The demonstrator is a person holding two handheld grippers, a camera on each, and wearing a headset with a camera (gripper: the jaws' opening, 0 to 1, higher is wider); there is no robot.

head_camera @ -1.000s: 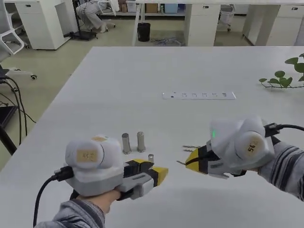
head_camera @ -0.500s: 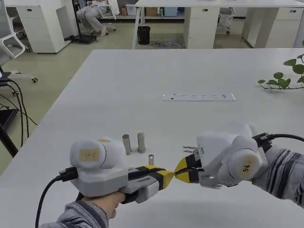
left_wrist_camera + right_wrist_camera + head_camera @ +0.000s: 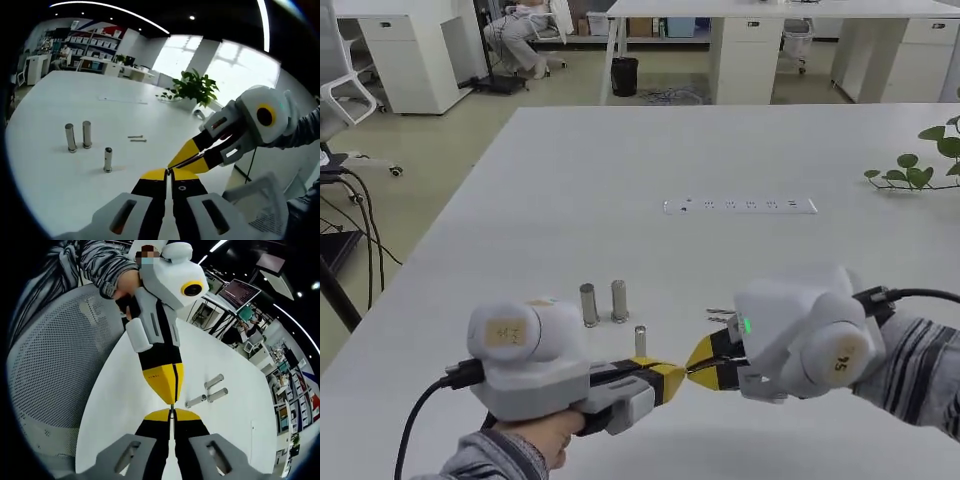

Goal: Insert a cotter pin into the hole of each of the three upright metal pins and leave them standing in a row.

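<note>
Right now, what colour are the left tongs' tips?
Yellow on the left tongs, clearest in left gripper view.

Count:
- 3 metal pins, all upright.
- 3 cotter pins: two loose ones on the counter, and one held cotter pin nipped between gripper tips.
- 2 grippers: left gripper and right gripper, both closed.
- 1 power strip.
- 1 plant.

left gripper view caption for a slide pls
Left claw and right claw meet tip to tip on a thin cotter pin, three metal pins standing upright beyond them.
</note>
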